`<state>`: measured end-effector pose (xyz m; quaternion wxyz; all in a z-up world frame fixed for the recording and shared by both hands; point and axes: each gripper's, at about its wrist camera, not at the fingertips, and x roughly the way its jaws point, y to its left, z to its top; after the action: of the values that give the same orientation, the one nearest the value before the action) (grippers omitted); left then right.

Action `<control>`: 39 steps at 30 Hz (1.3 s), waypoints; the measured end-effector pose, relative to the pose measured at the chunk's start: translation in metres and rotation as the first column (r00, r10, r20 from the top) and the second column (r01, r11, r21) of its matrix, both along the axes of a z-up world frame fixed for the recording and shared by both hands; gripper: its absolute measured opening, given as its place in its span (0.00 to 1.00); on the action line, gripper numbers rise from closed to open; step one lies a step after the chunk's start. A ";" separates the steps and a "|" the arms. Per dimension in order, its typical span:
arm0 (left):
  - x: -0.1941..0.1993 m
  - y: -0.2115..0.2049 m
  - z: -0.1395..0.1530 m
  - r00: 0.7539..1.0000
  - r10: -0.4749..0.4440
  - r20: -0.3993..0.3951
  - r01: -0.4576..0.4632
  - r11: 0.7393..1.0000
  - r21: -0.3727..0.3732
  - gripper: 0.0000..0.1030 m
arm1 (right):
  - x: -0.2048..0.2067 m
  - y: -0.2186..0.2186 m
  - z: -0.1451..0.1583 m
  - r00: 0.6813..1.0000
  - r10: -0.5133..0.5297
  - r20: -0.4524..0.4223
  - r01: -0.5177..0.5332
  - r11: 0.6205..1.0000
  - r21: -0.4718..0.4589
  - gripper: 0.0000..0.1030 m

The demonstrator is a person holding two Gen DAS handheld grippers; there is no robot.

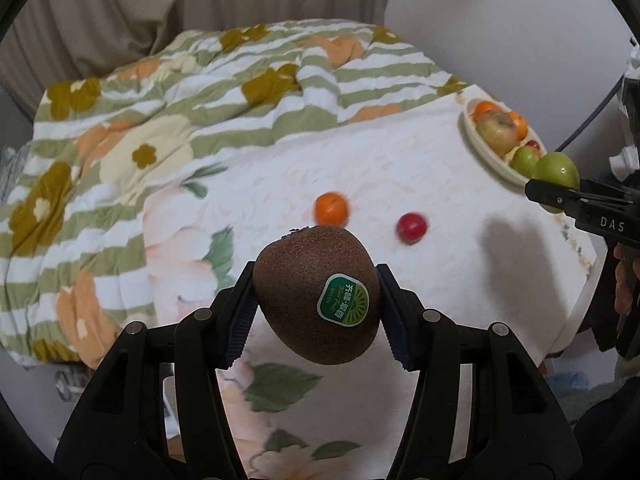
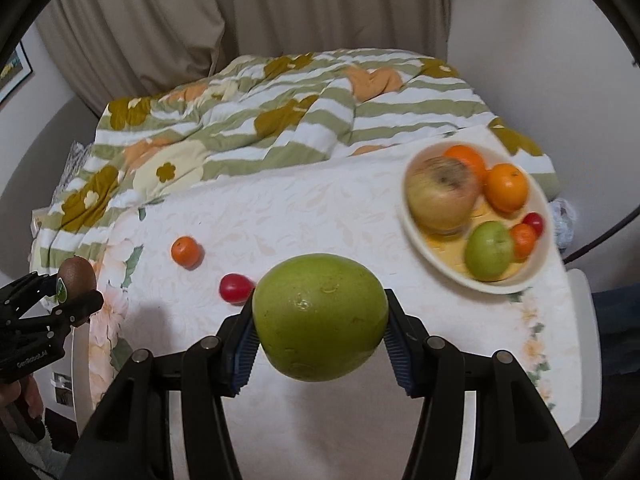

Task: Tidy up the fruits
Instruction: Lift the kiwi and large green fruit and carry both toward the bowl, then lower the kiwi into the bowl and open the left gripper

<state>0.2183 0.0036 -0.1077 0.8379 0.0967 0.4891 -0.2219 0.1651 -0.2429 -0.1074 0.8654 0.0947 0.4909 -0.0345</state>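
A brown kiwi (image 1: 316,296) with a green sticker is pinched between the pads of the left gripper (image 1: 316,308) and is held clear above the table (image 1: 400,160), which is covered by a pale flowered cloth. A green apple (image 2: 320,316) is clamped the same way by the right gripper (image 2: 320,320), also lifted off the cloth.

In the right wrist view, a small orange (image 2: 186,251) is seen lying loose on the cloth at about ten o'clock from the held apple, and a small red fruit (image 2: 234,288) just beside the apple at nine o'clock; the two are near each other but apart. A cream bowl (image 2: 536,272) is set at two o'clock, near the table's far right edge. In it are seen a large yellowish apple (image 2: 440,196), two oranges (image 2: 506,186), a second green apple (image 2: 490,250), a smaller orange fruit and a red one, all blurred.

A striped, flowered quilt (image 1: 180,92) is spread beyond the table at twelve o'clock, with a curtain behind it.
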 end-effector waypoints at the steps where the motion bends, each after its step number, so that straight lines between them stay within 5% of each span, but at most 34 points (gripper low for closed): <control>1: -0.001 -0.005 0.003 1.000 0.000 0.004 0.000 1.000 -0.005 0.62 | -0.003 -0.008 0.003 1.000 -0.003 0.003 0.003 1.000 0.001 0.50; 19: -0.018 -0.193 0.030 0.997 0.076 0.024 -0.073 0.992 -0.101 0.62 | -0.004 -0.160 0.024 0.986 0.158 0.061 -0.156 0.987 -0.034 0.50; 30: -0.008 -0.272 -0.008 0.995 0.082 -0.052 -0.090 0.983 -0.160 0.61 | 0.017 -0.216 0.011 0.970 0.239 0.038 -0.238 0.971 -0.027 0.50; 39: 0.006 -0.295 -0.042 0.992 0.083 -0.093 -0.099 0.978 -0.184 0.62 | 0.024 -0.230 -0.010 0.973 0.229 0.019 -0.229 0.973 0.006 0.50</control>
<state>0.2242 -0.2918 -0.1500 0.8312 -0.0150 0.5048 -0.2326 0.1889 -0.4726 -0.1170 0.8677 0.0412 0.4906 0.0683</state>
